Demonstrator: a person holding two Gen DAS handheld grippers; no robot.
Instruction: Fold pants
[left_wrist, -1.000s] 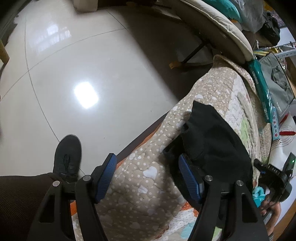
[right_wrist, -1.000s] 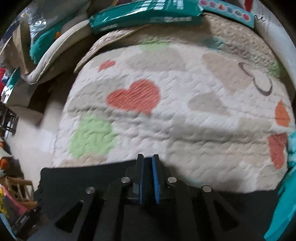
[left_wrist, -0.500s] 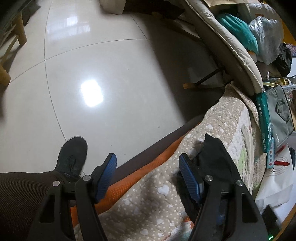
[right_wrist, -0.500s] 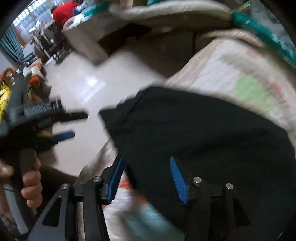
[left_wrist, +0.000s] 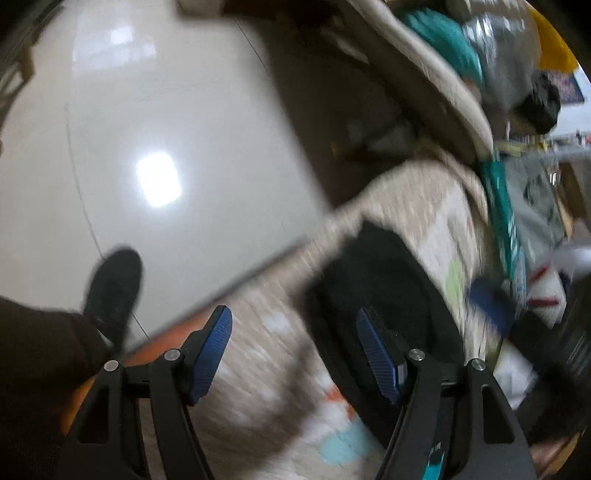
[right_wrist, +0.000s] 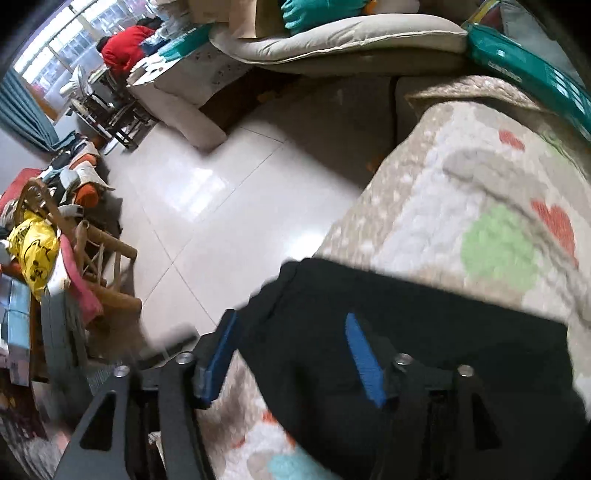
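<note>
Pants (right_wrist: 424, 332) black on quilt (right_wrist: 461, 206), right gripper (right_wrist: 291, 354) opening above

2 wrist views, steeply downward, close over shared black pants (left_wrist: 384, 291) (right_wrist: 424, 332).

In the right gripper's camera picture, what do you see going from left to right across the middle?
Yellow bag → wooden chair → shiny floor → black pants → green spot on the quilt.

Right tool (right_wrist: 291, 354) now off pants (right_wrist: 424, 332)
</note>
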